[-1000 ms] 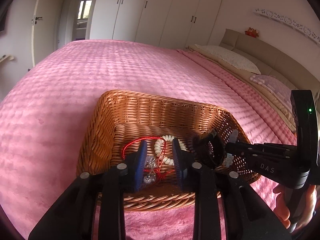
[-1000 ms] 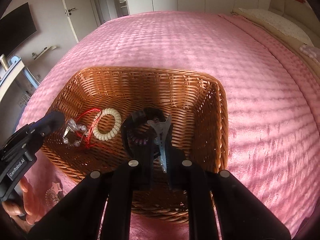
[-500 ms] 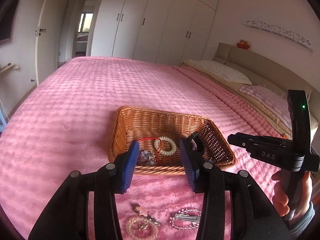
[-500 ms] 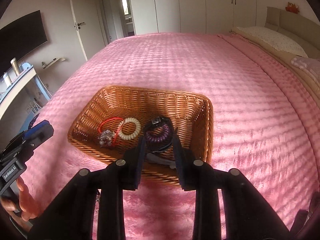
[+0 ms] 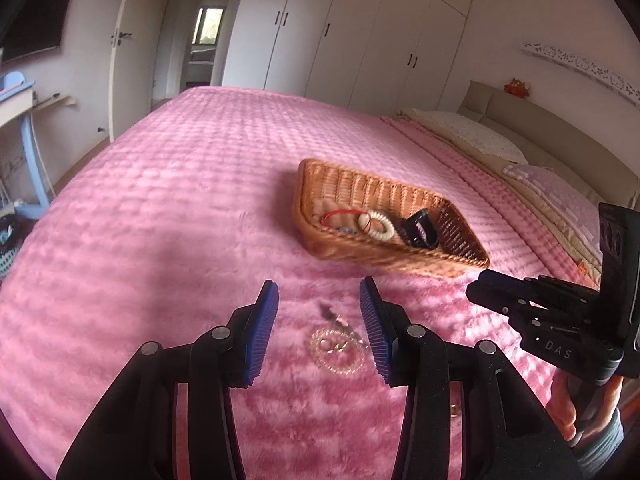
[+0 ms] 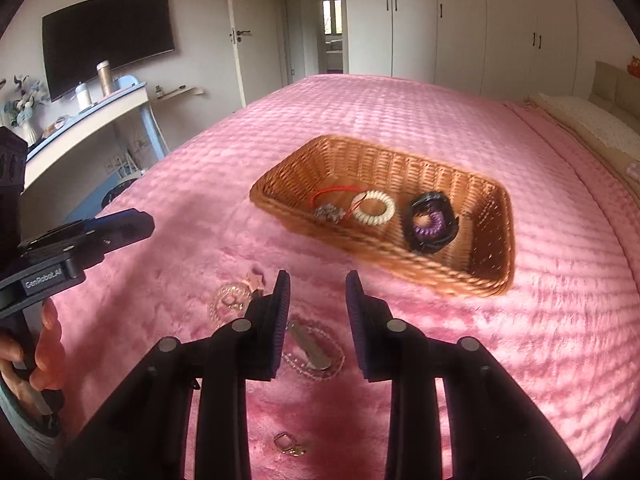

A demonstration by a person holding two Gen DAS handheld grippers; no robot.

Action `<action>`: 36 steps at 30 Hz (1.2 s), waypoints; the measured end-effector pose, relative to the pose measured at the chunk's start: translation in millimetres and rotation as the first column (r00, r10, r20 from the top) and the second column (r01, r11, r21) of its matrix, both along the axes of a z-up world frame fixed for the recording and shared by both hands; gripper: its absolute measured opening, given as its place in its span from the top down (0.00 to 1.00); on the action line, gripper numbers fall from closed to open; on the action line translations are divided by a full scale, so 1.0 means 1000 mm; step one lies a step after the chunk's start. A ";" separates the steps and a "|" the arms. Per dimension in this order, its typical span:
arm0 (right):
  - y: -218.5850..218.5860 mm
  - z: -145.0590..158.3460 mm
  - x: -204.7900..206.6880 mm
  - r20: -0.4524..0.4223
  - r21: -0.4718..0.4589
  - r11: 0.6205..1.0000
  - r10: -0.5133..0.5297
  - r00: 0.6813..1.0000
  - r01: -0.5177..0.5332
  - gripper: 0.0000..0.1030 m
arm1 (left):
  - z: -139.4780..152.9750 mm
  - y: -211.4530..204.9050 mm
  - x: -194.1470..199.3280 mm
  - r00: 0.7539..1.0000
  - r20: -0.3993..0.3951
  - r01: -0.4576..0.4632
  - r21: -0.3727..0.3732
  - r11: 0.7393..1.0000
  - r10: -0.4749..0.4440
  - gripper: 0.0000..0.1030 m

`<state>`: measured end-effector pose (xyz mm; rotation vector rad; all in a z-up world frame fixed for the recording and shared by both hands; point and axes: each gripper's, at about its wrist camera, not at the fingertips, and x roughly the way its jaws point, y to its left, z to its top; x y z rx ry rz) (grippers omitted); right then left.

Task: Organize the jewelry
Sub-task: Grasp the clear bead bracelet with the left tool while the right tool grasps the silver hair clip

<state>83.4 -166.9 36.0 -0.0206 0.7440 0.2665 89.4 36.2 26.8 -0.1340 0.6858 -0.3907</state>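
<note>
A wicker basket (image 5: 448,258) (image 6: 492,240) sits on the pink bedspread. In it lie a red cord (image 6: 334,191), a cream coil bracelet (image 6: 374,208), a silvery piece (image 6: 328,213) and a purple coil in a black band (image 6: 430,222). Loose on the bed are a bead bracelet (image 5: 335,347) (image 6: 229,303), a star clip (image 5: 332,316) (image 6: 256,280), a bead chain with a metal clip (image 6: 312,347) and a gold earring (image 6: 289,449). My left gripper (image 5: 319,304) is open above the bead bracelet. My right gripper (image 6: 317,292) is open above the chain.
The pink bedspread (image 5: 180,208) stretches wide to the left and behind the basket. Pillows (image 5: 472,136) and a headboard lie at the right. A white and blue desk (image 6: 92,116) with bottles stands left of the bed. Wardrobes line the back wall.
Both grippers have pulled back and up from the basket and stand open and empty over the loose pieces. The black band and purple coil were left in the basket.
</note>
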 end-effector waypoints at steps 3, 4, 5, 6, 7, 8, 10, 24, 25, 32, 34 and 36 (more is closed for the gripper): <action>-0.004 -0.023 0.001 -0.037 0.018 1.000 0.001 0.999 0.000 0.75 | -0.023 -0.001 0.006 0.998 -0.055 -0.006 0.003 1.000 0.006 0.60; -0.006 -0.030 0.003 -0.056 0.029 1.000 0.000 0.998 0.002 0.75 | -0.029 -0.002 0.008 0.998 -0.068 -0.005 0.005 1.000 0.005 0.60; -0.009 -0.037 0.004 -0.074 0.041 0.999 -0.003 0.997 0.006 0.75 | -0.036 -0.004 0.010 0.997 -0.083 -0.004 0.013 1.000 0.006 0.60; -0.012 -0.043 0.005 -0.089 0.051 0.999 -0.003 0.996 0.007 0.75 | -0.042 -0.006 0.012 0.996 -0.092 -0.005 0.022 1.000 0.007 0.60; -0.013 -0.047 0.005 -0.102 0.062 0.998 0.000 0.995 0.006 0.75 | -0.048 -0.007 0.014 0.995 -0.102 -0.003 0.030 1.000 0.006 0.61; -0.014 -0.052 0.006 -0.112 0.069 0.998 0.004 0.994 0.004 0.75 | -0.053 -0.009 0.016 0.994 -0.112 -0.001 0.037 0.999 0.005 0.62; -0.014 -0.058 0.005 -0.128 0.064 0.998 0.011 0.992 -0.003 0.75 | -0.064 -0.013 0.020 0.991 -0.136 0.003 0.061 0.998 0.006 0.62; 0.006 -0.072 0.019 -0.161 -0.049 0.996 0.060 0.985 -0.068 0.75 | -0.076 -0.029 0.017 0.990 -0.142 0.027 0.172 0.985 -0.003 0.68; 0.006 -0.073 0.020 -0.168 -0.058 0.996 0.053 0.984 -0.064 0.75 | -0.076 -0.028 0.017 0.989 -0.145 0.026 0.165 0.986 -0.002 0.69; 0.020 -0.073 0.011 -0.183 -0.121 0.986 0.087 0.979 -0.110 0.81 | -0.077 -0.027 0.012 0.989 -0.148 0.026 0.157 0.987 -0.002 0.70; 0.019 -0.074 0.015 -0.193 -0.096 0.990 0.087 0.977 -0.107 0.81 | -0.077 -0.028 0.013 0.989 -0.151 0.027 0.156 0.987 -0.003 0.70; 0.014 -0.074 0.022 -0.217 -0.045 0.995 0.078 0.973 -0.089 0.81 | -0.078 -0.027 0.013 0.988 -0.153 0.028 0.153 0.988 -0.005 0.70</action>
